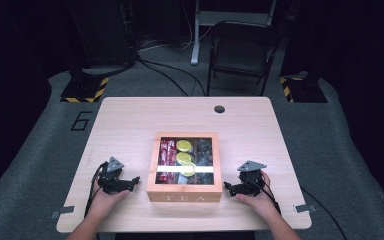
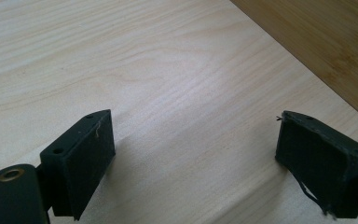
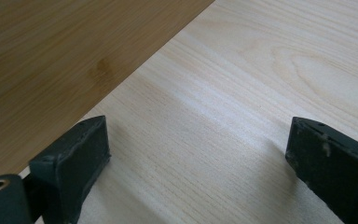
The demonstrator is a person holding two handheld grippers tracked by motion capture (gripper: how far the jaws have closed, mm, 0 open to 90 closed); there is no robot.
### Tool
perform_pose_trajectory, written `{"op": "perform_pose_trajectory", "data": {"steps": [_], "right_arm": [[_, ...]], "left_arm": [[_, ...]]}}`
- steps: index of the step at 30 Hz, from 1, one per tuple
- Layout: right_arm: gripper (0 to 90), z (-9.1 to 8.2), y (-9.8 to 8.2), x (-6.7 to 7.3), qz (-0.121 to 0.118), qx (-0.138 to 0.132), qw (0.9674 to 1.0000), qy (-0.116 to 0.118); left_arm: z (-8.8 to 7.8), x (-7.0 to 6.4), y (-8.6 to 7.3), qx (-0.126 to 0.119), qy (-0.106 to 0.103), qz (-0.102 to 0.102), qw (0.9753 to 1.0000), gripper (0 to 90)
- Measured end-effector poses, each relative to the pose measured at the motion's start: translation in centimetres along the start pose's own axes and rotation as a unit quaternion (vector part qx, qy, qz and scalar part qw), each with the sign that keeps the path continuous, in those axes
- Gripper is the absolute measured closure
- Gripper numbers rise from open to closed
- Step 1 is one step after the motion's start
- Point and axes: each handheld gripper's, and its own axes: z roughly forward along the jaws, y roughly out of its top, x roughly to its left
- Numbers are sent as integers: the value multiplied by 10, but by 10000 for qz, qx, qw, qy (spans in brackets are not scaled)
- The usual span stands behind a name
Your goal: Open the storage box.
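A wooden tea box [image 1: 184, 195] with a clear lid stands at the middle front of the table [image 1: 130, 120]; its front reads TEA. Through the lid I see red packets [image 1: 167, 152], yellow round packets [image 1: 184, 146] and dark packets [image 1: 203, 150]. My left gripper [image 1: 136, 179] rests on the table just left of the box, pointing at its side, jaws open and bare. My right gripper [image 1: 227, 186] rests just right of the box, also open and bare. In the left gripper view the box's side [image 2: 326, 42] fills the upper right; in the right gripper view the box wall [image 3: 51, 60] takes the upper left.
A dark round hole [image 1: 219, 109] sits near the table's far edge. Beyond the table stand a black folding chair [image 1: 242, 50] and stand bases with yellow-black tape [image 1: 85, 90]. Cables run over the grey floor. Bare tabletop lies on both sides of the box.
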Motion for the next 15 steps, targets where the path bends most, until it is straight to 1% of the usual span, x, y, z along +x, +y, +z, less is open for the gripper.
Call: {"op": "perform_pose_trajectory", "data": {"steps": [8,11,12,15], "right_arm": [[55,0,0,0,10,-7,10000,-8],[56,0,0,0,-70,12,10000,30],[56,0,0,0,-35,11,10000,32],[61,0,0,1,-67,-7,10000,60]], "left_arm": [[0,0,0,-20,10,-3,10000,114],[0,0,0,-15,1,-11,10000,115],[1,0,0,-41,25,-20,10000,115],[0,0,0,-39,25,-25,10000,117]]}}
